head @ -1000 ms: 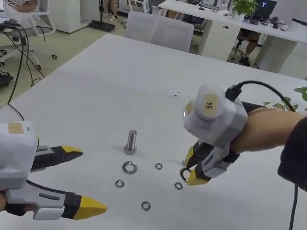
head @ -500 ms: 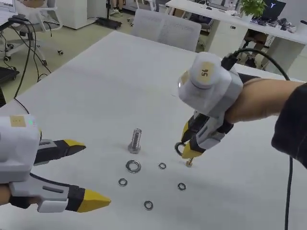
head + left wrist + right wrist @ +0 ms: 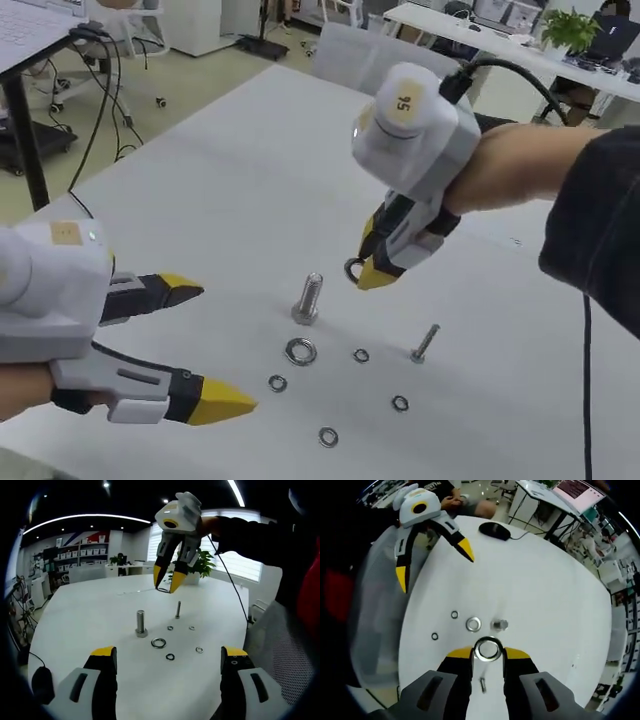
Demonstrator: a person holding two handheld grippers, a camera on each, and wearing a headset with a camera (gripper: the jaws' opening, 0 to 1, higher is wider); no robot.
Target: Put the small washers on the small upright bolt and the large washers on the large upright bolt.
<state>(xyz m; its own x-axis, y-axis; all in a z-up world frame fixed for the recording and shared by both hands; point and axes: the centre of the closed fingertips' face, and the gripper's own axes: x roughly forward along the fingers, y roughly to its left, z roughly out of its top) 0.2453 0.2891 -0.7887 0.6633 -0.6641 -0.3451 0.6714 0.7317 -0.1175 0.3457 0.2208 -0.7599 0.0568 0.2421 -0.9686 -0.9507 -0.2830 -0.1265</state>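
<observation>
Hanging above the white table (image 3: 230,170), the right gripper (image 3: 365,272) has its yellow-tipped jaws clamped on a large washer (image 3: 352,270), which sits edge-gripped between the tips. In the right gripper view the held washer (image 3: 487,649) appears as a bright ring in front of the jaws, with the large upright bolt (image 3: 499,625) just beyond it on the table below. In the head view that bolt (image 3: 308,298) stands under and slightly left of the raised gripper, clear of the washer.

A second large washer (image 3: 300,351) lies flat on the table just in front of the large bolt. The small upright bolt (image 3: 425,343) stands to the right, well apart from the large one. Four small washers lie loose around them: one (image 3: 361,355) between the two bolts, one (image 3: 277,383) near the flat large washer, one (image 3: 400,404) in front of the small bolt and one (image 3: 328,437) closest to the person.

The left gripper (image 3: 215,348) is held low at the near left, its jaws spread wide apart and holding nothing, pointing toward the bolts.
</observation>
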